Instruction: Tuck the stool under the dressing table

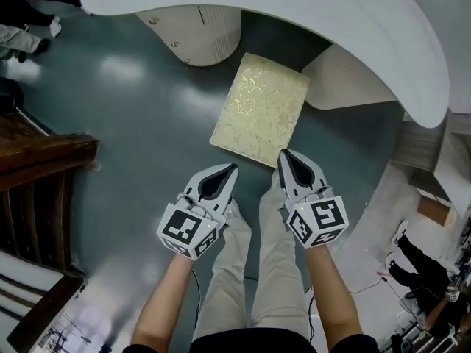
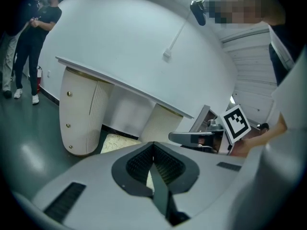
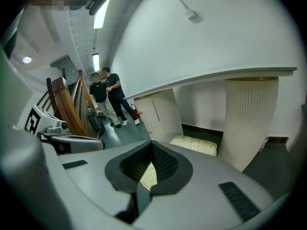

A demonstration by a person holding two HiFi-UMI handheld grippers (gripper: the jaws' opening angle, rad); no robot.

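**A:** Where is the stool?

**B:** Middle of the head view. The stool (image 1: 259,109), topped with a gold patterned cushion, stands on the glossy grey-green floor (image 1: 140,120). It sits in the gap between the ribbed cream pedestals (image 1: 199,28) of the white dressing table (image 1: 309,9). Most of the cushion shows clear of the curved top.

**A:** And the grippers?

**B:** Both are below the stool's near edge. The left gripper (image 1: 229,170) has its jaws together on nothing and is apart from the cushion. The right gripper (image 1: 285,157) is likewise closed and empty, with its tip at the stool's near corner. I cannot tell if it touches.

**A:** The room?

**B:** A plain white wall (image 3: 216,37) is behind the table and dark wooden furniture (image 1: 40,160) is at the left edge. Two people (image 3: 108,95) stand at the left of the right gripper view.
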